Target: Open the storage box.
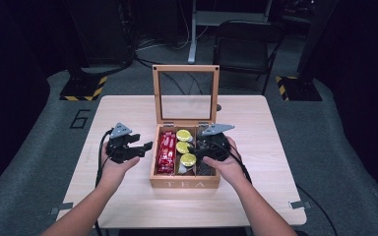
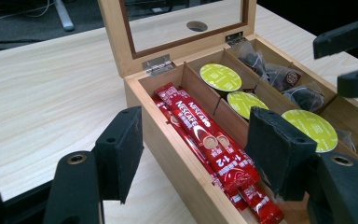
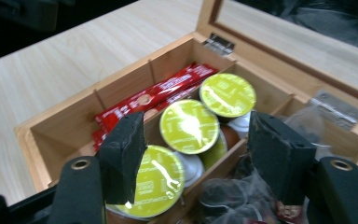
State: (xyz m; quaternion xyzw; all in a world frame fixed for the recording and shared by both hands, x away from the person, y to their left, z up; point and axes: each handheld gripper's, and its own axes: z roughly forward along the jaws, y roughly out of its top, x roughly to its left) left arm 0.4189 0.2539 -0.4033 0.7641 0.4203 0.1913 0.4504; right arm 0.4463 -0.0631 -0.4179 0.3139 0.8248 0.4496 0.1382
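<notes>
A wooden tea box (image 1: 184, 184) stands mid-table with its glass lid (image 1: 186, 93) propped upright. Its left compartment holds red coffee sticks (image 1: 166, 152) (image 2: 205, 135). Three green-topped capsules (image 1: 183, 146) (image 3: 189, 126) fill the middle row. Clear-wrapped tea bags (image 2: 279, 74) (image 3: 233, 196) lie in the right compartment. My left gripper (image 1: 145, 147) (image 2: 198, 140) hovers open just left of the box, pointed at the sticks. My right gripper (image 1: 198, 147) (image 3: 198, 140) is open above the box's right side, over the capsules and tea bags, holding nothing. Its jaws also appear in the left gripper view at the upper right.
The light wooden table (image 1: 266, 147) has bare room on both sides of the box and in front of it. A dark folding chair (image 1: 246, 44) and stands with striped bases (image 1: 83, 88) sit on the floor beyond the far edge.
</notes>
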